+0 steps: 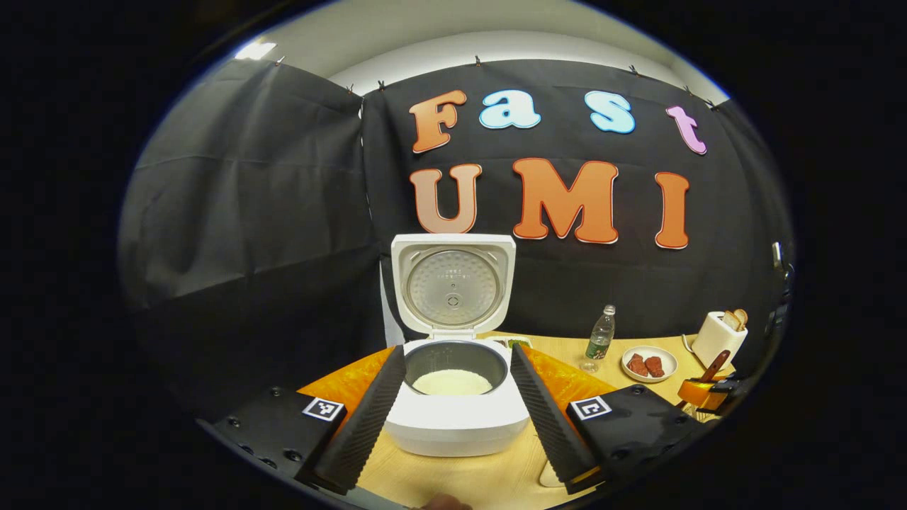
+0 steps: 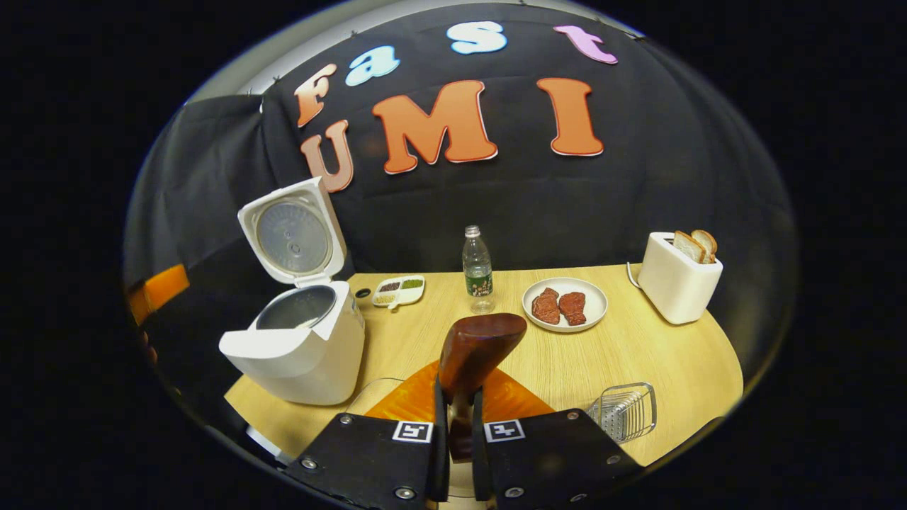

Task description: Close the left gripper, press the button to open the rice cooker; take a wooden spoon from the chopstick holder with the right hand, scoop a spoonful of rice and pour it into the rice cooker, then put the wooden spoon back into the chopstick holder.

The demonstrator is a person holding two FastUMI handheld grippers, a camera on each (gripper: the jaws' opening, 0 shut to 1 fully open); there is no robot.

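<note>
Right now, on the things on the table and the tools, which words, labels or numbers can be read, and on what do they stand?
No text can be read.
Bottle: the label is too small to read.
Rice cooker lid: faint print on the inner side, blurred.
Square marker: a black-and-white pattern, no letters.

Smooth, glossy white plastic on the rice cooker (image 2: 297, 354), with a dull grey metal inner lid plate (image 1: 453, 287) and a brushed metal inner pot (image 1: 455, 360) holding matt white rice (image 1: 452, 382). Polished dark wood on the wooden spoon (image 2: 478, 347), pale matt wood grain on the table (image 2: 638, 354), shiny wire metal on the chopstick holder (image 2: 623, 411). Clear plastic on the water bottle (image 2: 478, 273), glazed white on the plate (image 2: 595, 301), satin white casing on the toaster (image 2: 677, 287), ribbed rough texture on the left gripper's fingers (image 1: 361, 425)
</note>
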